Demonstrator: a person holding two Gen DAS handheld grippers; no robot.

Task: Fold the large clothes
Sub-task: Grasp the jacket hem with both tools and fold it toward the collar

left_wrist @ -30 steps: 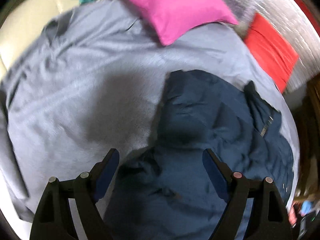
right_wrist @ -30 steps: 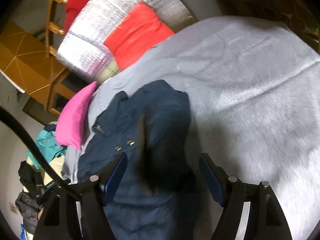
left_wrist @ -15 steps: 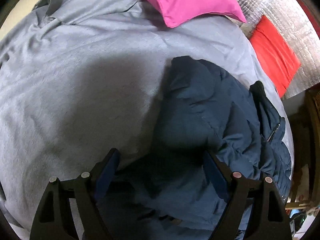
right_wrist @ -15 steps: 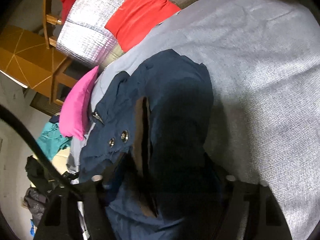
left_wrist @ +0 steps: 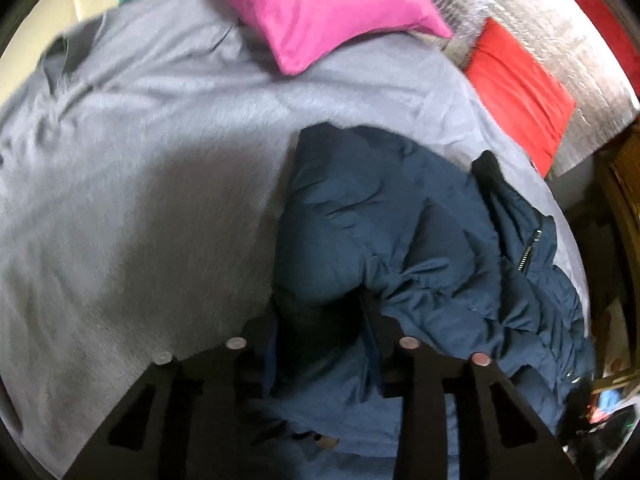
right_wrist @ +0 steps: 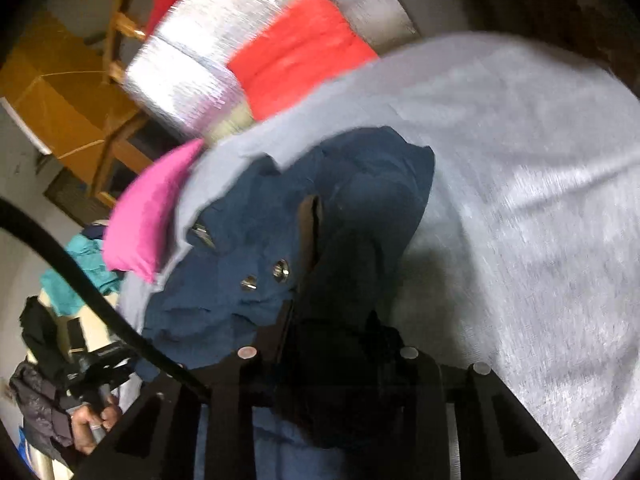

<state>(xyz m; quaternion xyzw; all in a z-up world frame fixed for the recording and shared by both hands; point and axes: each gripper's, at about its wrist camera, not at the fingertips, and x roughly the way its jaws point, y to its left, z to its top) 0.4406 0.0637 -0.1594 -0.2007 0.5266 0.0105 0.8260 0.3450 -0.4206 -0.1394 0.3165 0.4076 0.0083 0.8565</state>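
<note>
**A:** What changed in the last second?

**B:** Both of your grippers went from wide apart to closed on cloth. Your left gripper now has its 2 fingers pinched on a fold of the dark blue jacket, and your right gripper has done the same near the snap buttons. A second ago the jacket lay loose between open fingers.

**A:** So where does that leave you?

**B:** You hold the jacket at 2 points, so I judge you are ready to lift or spread it. It lies bunched on the grey bedsheet, toward the edge, well short of the pink pillow and the red cushion. No fold is made yet.

**A:** Any brand or writing?

**B:** None you can read. The zipper and snaps show only bare metal, and motion blur hides finer detail.
</note>
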